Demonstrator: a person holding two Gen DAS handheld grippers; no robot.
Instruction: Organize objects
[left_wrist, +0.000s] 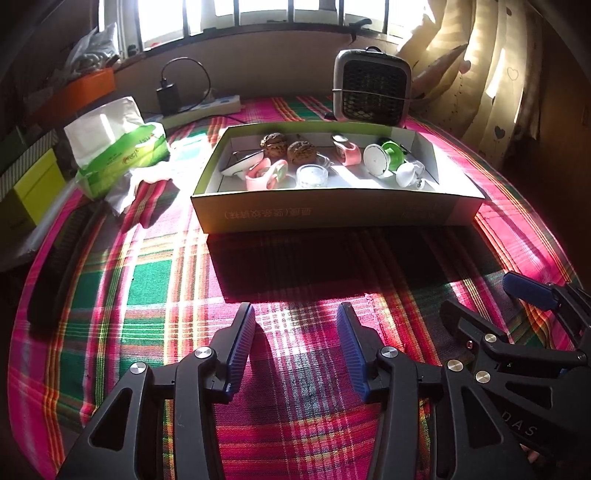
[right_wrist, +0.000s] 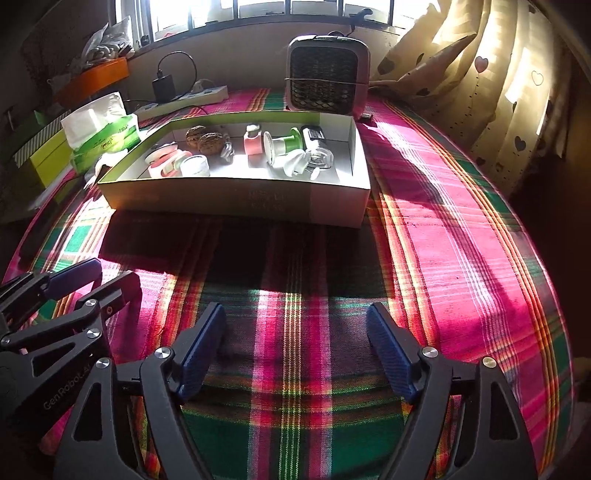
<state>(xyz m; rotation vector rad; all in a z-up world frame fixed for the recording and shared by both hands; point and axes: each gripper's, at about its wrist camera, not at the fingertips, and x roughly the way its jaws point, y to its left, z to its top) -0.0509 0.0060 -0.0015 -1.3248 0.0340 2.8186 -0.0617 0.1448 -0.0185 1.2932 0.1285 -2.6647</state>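
Sitting left on the plaid counter (left_wrist: 155, 295) is one tissue pack (left_wrist: 122, 151); one cardboard box (left_wrist: 332, 212) is holding two walnuts (left_wrist: 273, 142), two pink items and one glass cup (left_wrist: 312, 175). Both left gripper (left_wrist: 295, 321) and right gripper (right_wrist: 295, 325) are gaping empty.

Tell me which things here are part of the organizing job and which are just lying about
Part of the job:
cardboard box
two walnuts
pink holder
glass jar
green spool

Lying about:
tissue pack
small heater
power strip
curtain
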